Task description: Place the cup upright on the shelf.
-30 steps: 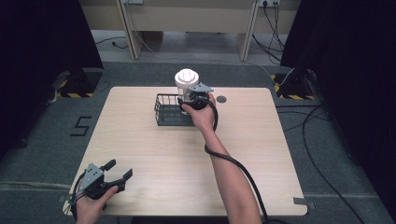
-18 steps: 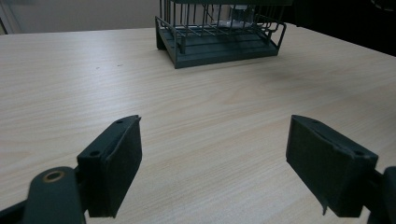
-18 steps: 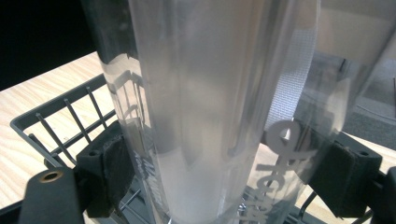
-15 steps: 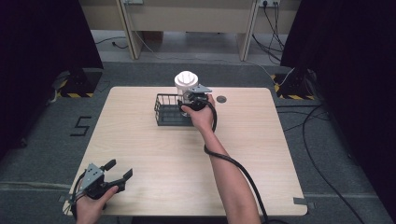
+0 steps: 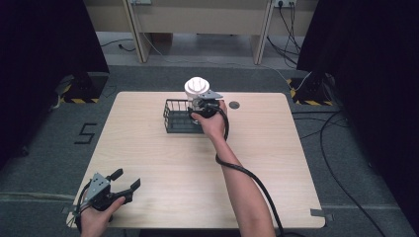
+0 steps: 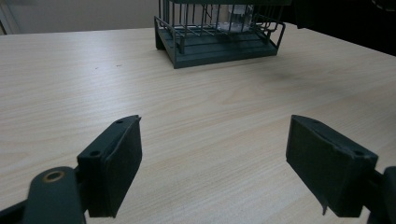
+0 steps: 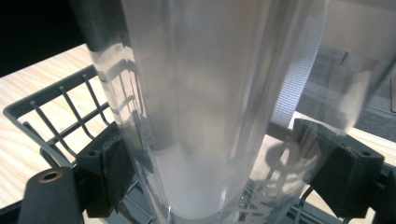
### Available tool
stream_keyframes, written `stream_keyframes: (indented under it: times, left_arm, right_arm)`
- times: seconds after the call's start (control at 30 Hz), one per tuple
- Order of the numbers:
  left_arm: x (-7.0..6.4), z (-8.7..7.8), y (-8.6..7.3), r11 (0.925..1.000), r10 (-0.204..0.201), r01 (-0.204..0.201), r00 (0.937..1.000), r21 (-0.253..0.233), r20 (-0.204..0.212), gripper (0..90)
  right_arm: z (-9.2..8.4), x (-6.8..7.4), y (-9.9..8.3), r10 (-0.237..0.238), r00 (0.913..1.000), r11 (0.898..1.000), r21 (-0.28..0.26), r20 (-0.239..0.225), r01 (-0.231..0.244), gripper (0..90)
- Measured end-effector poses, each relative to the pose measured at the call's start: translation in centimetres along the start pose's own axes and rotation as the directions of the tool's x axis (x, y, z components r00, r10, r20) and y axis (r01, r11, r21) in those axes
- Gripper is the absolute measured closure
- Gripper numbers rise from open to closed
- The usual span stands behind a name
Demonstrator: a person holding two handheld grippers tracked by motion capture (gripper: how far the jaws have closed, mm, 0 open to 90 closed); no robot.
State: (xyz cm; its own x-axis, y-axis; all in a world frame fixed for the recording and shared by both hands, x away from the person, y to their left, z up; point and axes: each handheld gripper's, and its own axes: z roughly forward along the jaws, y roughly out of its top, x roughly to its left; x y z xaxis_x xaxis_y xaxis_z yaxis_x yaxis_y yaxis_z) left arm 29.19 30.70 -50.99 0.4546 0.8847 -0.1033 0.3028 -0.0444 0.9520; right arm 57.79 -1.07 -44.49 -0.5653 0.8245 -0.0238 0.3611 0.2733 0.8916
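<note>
**Clear bottle stands in the wire basket, jaws set around it**

A pale wooden desk (image 5: 148, 143) stands on grey carpet, with dark curtains to either side and cables trailing on the floor.

The right gripper (image 5: 201, 105) reaches to the far middle of the desk. In the right gripper view its jaws stand wide on either side of a clear bottle (image 7: 210, 107); the left pad looks to sit against the wall of the bottle, while the right pad appears to stand just off it, though through the clear plastic this is hard to judge. The bottle stands upright, its base inside the dark wire basket (image 5: 175, 118), at the basket's right end, and a white cap (image 5: 196, 86) tops it. A grey strap (image 7: 299, 70) runs down the bottle's side.

The left gripper (image 5: 124, 179) rests near the desk's near left corner, held in the left hand (image 5: 96, 217), jaws spread wide with nothing between them, pointing across the bare wood toward the basket, well apart from it.

A small dark disc (image 5: 234, 104) lies on the desk to the right of the basket.
</note>
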Motion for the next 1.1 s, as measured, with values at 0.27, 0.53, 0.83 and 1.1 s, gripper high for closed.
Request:
stream_keyframes:
  times: [0.27,0.53,0.83,1.1]
  left_arm:
    - [0.0,0.0,0.0,1.0,0.002,-0.002,1.0,0.001,0.0,18.0]
    - [-0.1,0.0,0.0,1.0,0.003,-0.003,1.0,-0.001,-0.001,17.9]
    - [-0.1,0.0,0.0,1.0,0.007,-0.007,1.0,0.0,-0.003,17.9]
    - [-0.1,0.0,0.1,0.9999,0.012,-0.012,0.9999,0.0,-0.004,17.9]
  right_arm:
    - [-0.2,0.1,-0.3,0.023,0.9997,1.0,-0.015,0.003,-0.023,16.4]
    - [-1.4,-0.1,-0.7,0.029,0.9995,0.999,-0.04,-0.014,-0.03,15.5]
    - [-3.0,-0.1,-0.9,0.029,0.9992,0.998,-0.054,-0.026,-0.03,15.4]
    - [-4.2,-0.2,-1.3,0.028,0.9989,0.998,-0.057,-0.038,-0.03,16.0]
